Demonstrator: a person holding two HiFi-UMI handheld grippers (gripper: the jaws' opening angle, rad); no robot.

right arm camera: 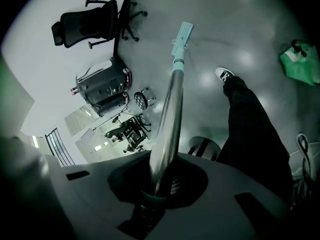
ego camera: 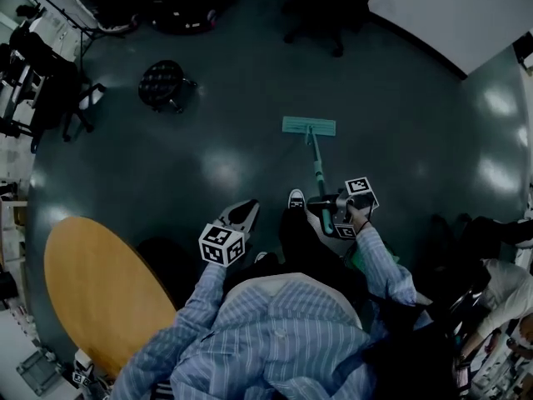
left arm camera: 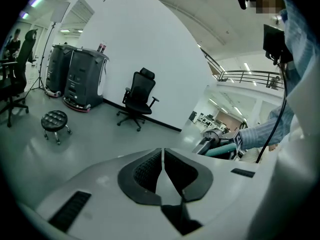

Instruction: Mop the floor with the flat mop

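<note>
The flat mop's teal head [ego camera: 309, 126] lies flat on the dark floor ahead of my feet, and its handle [ego camera: 317, 167] slants back to my right gripper [ego camera: 323, 202], which is shut on it. In the right gripper view the silver handle [right arm camera: 169, 115] runs out from between the jaws of the right gripper [right arm camera: 159, 183] down to the mop head [right arm camera: 182, 35]. My left gripper [ego camera: 242, 215] hangs left of the handle, apart from it. Its jaws are shut with nothing between them, as the left gripper [left arm camera: 163, 165] shows in its own view.
A round wooden table [ego camera: 98, 294] stands at the near left. A black stool [ego camera: 163, 83] and an office chair [ego camera: 328, 13] stand farther off. My shoe [ego camera: 296, 198] is beside the handle. A green bag [right arm camera: 300, 63] lies on the floor to the right.
</note>
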